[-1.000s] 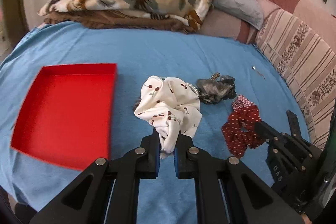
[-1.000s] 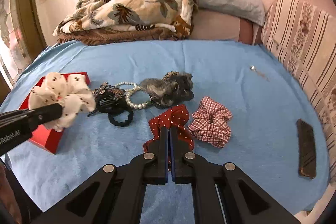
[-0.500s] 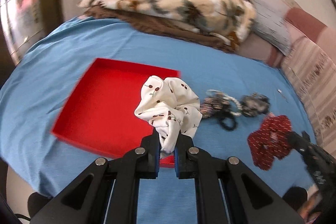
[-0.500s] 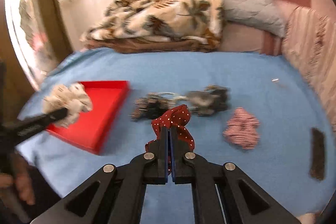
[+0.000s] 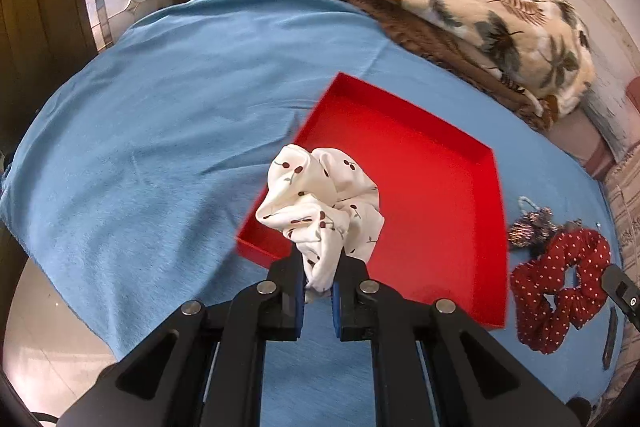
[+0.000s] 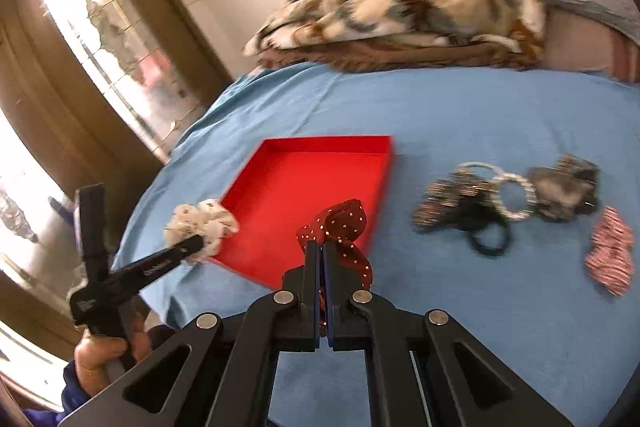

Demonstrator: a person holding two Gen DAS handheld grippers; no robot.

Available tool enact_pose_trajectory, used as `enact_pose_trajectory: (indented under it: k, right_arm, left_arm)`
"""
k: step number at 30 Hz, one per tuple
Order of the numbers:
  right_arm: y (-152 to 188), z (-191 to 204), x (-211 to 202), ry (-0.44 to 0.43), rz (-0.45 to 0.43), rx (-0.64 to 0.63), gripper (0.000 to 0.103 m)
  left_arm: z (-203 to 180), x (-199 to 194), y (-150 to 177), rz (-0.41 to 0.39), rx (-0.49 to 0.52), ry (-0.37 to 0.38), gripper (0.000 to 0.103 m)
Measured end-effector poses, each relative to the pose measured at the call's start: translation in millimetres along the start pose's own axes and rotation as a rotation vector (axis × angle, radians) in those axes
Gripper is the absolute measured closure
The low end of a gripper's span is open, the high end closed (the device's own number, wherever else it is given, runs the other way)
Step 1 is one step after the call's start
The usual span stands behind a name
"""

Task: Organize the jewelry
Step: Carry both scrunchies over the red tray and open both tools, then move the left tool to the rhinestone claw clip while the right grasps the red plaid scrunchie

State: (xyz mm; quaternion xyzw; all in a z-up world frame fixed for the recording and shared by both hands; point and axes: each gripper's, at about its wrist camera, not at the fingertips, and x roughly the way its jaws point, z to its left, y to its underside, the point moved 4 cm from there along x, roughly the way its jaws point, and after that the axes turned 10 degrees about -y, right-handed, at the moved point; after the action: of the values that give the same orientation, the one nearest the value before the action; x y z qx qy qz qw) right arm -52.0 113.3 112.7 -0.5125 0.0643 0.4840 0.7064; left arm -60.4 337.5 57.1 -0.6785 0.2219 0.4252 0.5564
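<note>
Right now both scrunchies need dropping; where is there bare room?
The red tray floor is bare wall to wall. Open blue sheet lies left of it. Crowded: right of the tray, around the pearl bracelet, black hair tie and checked scrunchie.

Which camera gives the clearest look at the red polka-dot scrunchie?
Left wrist view: the red polka-dot scrunchie shows its whole ring, hanging from the right gripper. The right wrist view shows only a folded part above that gripper's fingers.
</note>
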Motion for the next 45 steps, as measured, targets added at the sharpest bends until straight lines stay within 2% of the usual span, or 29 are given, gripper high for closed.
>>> enact_pose_trajectory:
  k: [4, 8, 11, 14, 19, 20, 21, 22, 23, 24, 27, 34, 39, 45]
  right_arm:
    - [-5.6, 5.5, 36.3, -0.012, 0.038, 0.007, 0.100]
    - [0.3, -6.5, 72.8, 0.026, 0.107, 0.031, 0.099]
    - [7.2, -13.4, 85.0, 0.048, 0.136, 0.033, 0.099]
    - [12.8, -17.0, 92.6, 0.083, 0.157, 0.008, 0.099]
    - [16.6, -17.0, 94.1, 0.116, 0.170, -0.025, 0.098]
    - [16.5, -16.1, 92.3, 0.119, 0.166, -0.031, 0.092]
    - [16.5, -15.1, 91.3, 0.118, 0.161, -0.034, 0.079]
    - [16.3, -13.9, 88.8, 0.115, 0.153, -0.037, 0.071]
    - [15.9, -12.5, 85.1, 0.113, 0.139, -0.039, 0.058]
    - [15.6, -10.8, 80.5, 0.113, 0.125, -0.043, 0.051]
    - [16.1, -6.4, 68.3, 0.107, 0.102, -0.057, 0.051]
    - [29.7, -20.9, 23.8, 0.132, 0.044, -0.059, 0.045]
    - [47.9, -63.4, -22.6, 0.216, 0.005, -0.022, 0.042]
    - [71.2, -137.1, -87.2, 0.374, -0.042, 0.089, 0.041]
  left_arm:
    - [2.4, 15.5, -2.6, 0.015, 0.009, -0.008, 0.092]
    - [0.7, 22.1, -2.0, 0.022, 0.016, -0.012, 0.091]
    - [1.5, 23.7, -3.3, 0.016, 0.014, -0.001, 0.086]
    - [3.3, 22.0, -3.9, 0.010, -0.003, 0.014, 0.078]
    - [4.1, 7.8, -5.1, -0.018, -0.027, 0.033, 0.058]
    - [4.0, 4.6, -5.7, -0.026, -0.029, 0.031, 0.057]
    - [4.0, -0.3, -6.5, -0.037, -0.029, 0.025, 0.055]
    - [4.1, -3.4, -7.5, -0.044, -0.030, 0.020, 0.052]
    - [4.5, -7.8, -8.3, -0.054, -0.032, 0.015, 0.050]
    - [5.0, -13.2, -9.1, -0.067, -0.036, 0.010, 0.048]
    - [4.5, -26.3, -10.7, -0.094, -0.041, 0.003, 0.042]
    - [-21.0, -51.0, -6.8, -0.125, 0.018, 0.013, 0.042]
    - [-64.6, -59.1, 6.1, -0.119, 0.114, 0.059, 0.041]
    - [-133.4, -63.0, 27.7, -0.104, 0.262, 0.136, 0.041]
